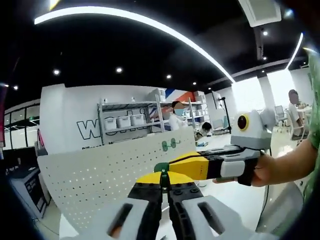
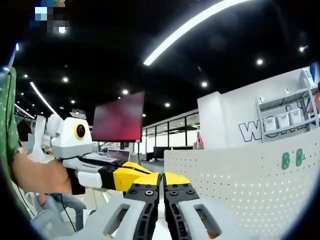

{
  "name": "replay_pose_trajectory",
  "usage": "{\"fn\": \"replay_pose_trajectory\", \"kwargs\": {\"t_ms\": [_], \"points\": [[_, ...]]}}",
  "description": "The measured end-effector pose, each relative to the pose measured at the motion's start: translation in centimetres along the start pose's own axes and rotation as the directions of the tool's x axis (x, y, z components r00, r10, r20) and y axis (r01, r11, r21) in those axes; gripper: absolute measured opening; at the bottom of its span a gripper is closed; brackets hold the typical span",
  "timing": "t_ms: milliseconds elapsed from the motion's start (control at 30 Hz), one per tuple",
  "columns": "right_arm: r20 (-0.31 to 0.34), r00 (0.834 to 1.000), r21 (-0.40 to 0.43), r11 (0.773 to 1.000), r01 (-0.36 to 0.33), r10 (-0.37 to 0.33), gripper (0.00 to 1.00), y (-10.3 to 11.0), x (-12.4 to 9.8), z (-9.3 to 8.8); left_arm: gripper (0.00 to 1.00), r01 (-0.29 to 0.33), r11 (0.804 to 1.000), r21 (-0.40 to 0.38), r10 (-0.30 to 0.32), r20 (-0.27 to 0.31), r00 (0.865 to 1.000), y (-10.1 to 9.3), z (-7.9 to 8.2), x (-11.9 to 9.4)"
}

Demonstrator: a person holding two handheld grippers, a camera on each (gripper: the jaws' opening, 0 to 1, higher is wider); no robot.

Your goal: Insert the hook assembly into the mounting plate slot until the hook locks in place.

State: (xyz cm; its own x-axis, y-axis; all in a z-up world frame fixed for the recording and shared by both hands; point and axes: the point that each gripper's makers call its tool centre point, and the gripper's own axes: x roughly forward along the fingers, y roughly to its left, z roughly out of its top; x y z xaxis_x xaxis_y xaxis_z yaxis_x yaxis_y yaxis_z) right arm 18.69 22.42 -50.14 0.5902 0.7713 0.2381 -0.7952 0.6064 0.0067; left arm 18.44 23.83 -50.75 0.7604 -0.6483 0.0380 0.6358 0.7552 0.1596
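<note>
The left gripper [image 1: 165, 186] has 2 black jaws capped with yellow tips, each carrying small cross-head screws near the front. Behind them sit pale grey housings with slotted oval openings. The right gripper [image 2: 161, 184] is built the same: black jaws, yellow tips, 2 screws per jaw, grey slotted shells. Seen from the left gripper view, the right gripper's body is white and grey with a black grip section, held in a hand [image 1: 263, 171]. The person wears a green sleeve [image 1: 314, 107].
</note>
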Motion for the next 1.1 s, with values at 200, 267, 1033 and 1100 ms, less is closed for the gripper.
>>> {"fn": "replay_pose_trajectory", "kwargs": {"t_ms": [200, 267, 1033, 1100], "points": [[0.014, 1.000, 0.055, 0.999, -0.004, 0.003, 0.00, 0.03, 0.07, 0.29, 0.03, -0.016, 1.000, 0.025, 0.016, -0.002, 1.000, 0.15, -0.12, 0.16], [0.011, 1.000, 0.041, 0.999, 0.003, -0.004, 0.00, -0.06, 0.11, 0.24, 0.03, -0.026, 0.998, 0.053, 0.026, 0.004, 1.000, 0.29, -0.02, 0.25], [0.039, 0.999, 0.088, 0.996, 0.007, -0.011, 0.00, -0.16, -0.15, 0.66, 0.05, -0.037, 0.995, 0.088, 0.035, 0.020, 0.999, 0.13, 0.04, 0.84], [0.040, 0.999, 0.088, 0.996, 0.007, -0.011, 0.00, -0.15, -0.22, 0.71, 0.04, -0.032, 0.996, 0.081, 0.030, 0.021, 0.999, 0.02, 0.07, 0.84]]}}
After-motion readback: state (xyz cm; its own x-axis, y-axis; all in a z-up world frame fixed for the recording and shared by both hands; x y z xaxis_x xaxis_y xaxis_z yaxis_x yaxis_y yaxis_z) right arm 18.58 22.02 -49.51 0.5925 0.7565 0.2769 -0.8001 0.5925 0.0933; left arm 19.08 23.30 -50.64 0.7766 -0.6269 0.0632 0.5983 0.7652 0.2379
